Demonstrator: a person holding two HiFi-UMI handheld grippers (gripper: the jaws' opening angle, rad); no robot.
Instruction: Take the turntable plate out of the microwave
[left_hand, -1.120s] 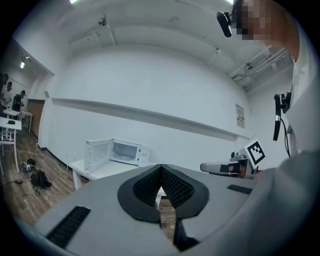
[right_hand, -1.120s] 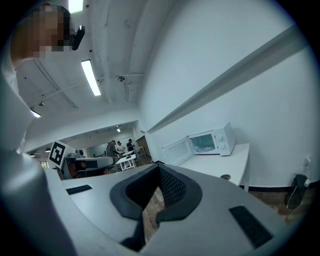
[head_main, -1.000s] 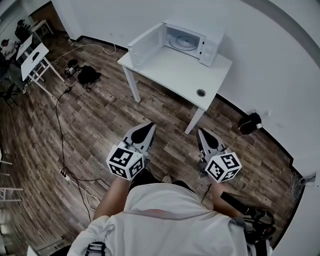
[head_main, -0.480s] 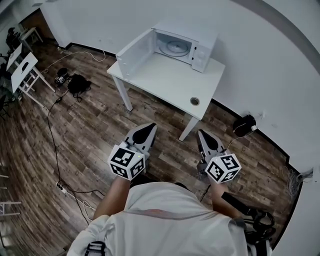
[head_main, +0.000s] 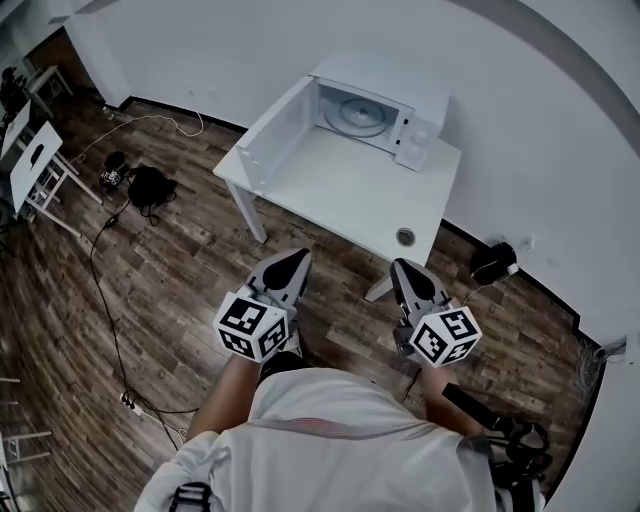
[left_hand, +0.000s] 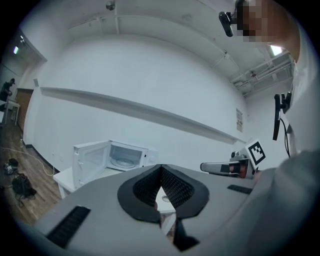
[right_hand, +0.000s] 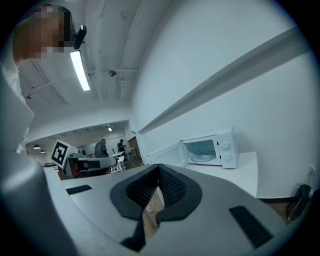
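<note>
In the head view, the counter is sitting nearer than a second ago. The person is walking toward it with the left gripper and right gripper well short of it, so I judge no reach is starting yet. The turntable plate is lying inside the open microwave.

In the left gripper view, the jaws are clenching on nothing, and the microwave door is showing from its inner side.

In the right gripper view, the jaws are likewise clenching empty. Only here are distant people showing.
</note>
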